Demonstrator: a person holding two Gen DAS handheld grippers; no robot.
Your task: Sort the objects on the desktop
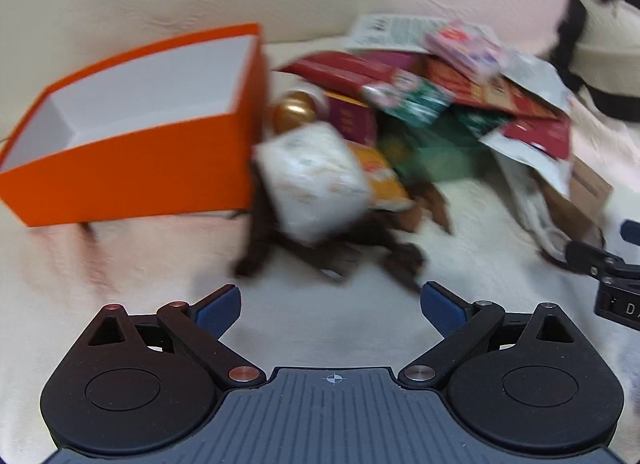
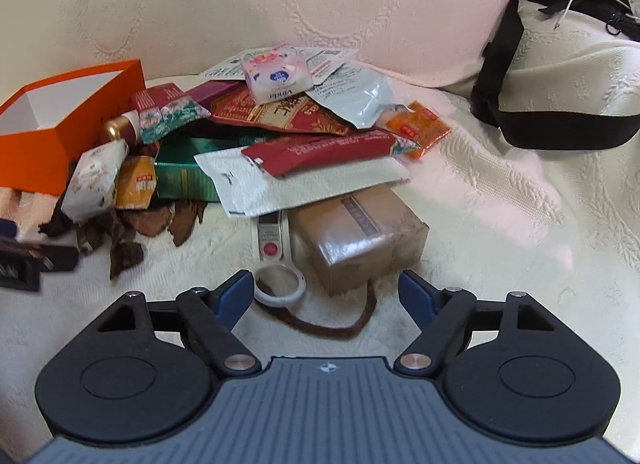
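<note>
Both tongs wide and empty, facing an unsorted heap beside the orange box.
White embossed bedspread (image 2: 500, 203) carries everything; soft, uneven. Orange box (image 1: 132, 167) sits left, empty. Heap (image 2: 280, 135) of packets is loosely stacked: left tongs (image 1: 330, 306) nudging the white pack (image 1: 316, 183) could slide it. Right tongs (image 2: 326, 296) near the brown carton (image 2: 360, 240) and white loop (image 2: 280, 284); snag risk.

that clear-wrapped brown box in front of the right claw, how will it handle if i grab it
The brown box looks stiff: square edges, flat faces, so it should hold shape in a grip. Its glossy clear wrap shows glare, so it may be slippery. A white pouch overlaps its far end and a brown cord lies against it, so both may shift or drag.
</note>
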